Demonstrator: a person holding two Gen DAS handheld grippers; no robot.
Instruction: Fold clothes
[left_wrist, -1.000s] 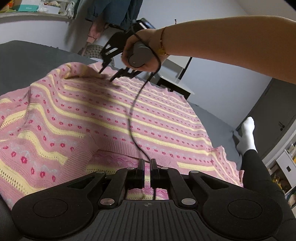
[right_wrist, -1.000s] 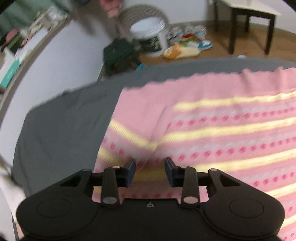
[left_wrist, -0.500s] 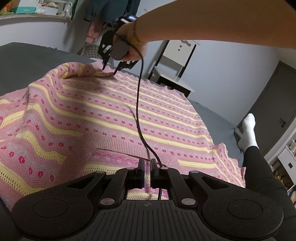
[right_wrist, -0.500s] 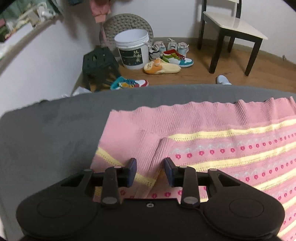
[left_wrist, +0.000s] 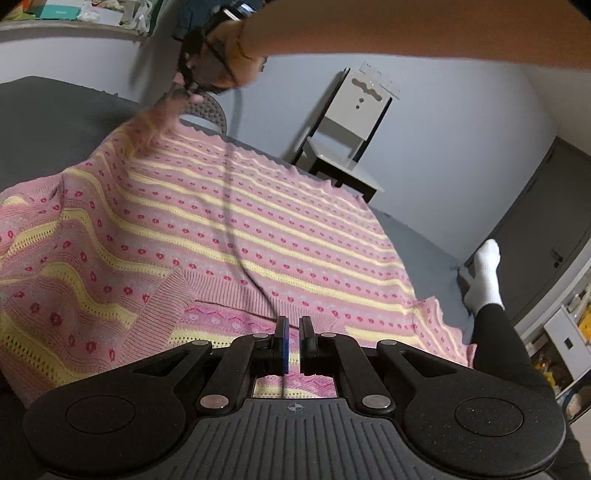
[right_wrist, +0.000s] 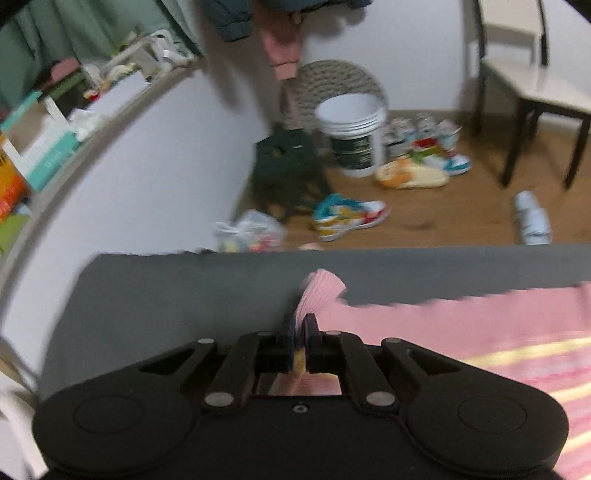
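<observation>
The pink striped sweater (left_wrist: 236, 229) lies spread over the grey bed (right_wrist: 155, 295). At the bed's far edge the right gripper (right_wrist: 300, 328) is clamped on the sweater's ribbed corner. The left gripper (left_wrist: 291, 332) sits nearly together at the near hem, seemingly pinching it.

A dark grey bed (left_wrist: 55, 122) carries everything here — its cover runs from the far left corner to the right edge. Directly on it lies a pink knitted sweater (left_wrist: 236, 221) with yellow stripes and red dots, spread over most of the middle. Its far left corner (right_wrist: 319, 295) is raised off the cover. At the right edge a white-socked foot (left_wrist: 485, 275) rests on the grey.
</observation>
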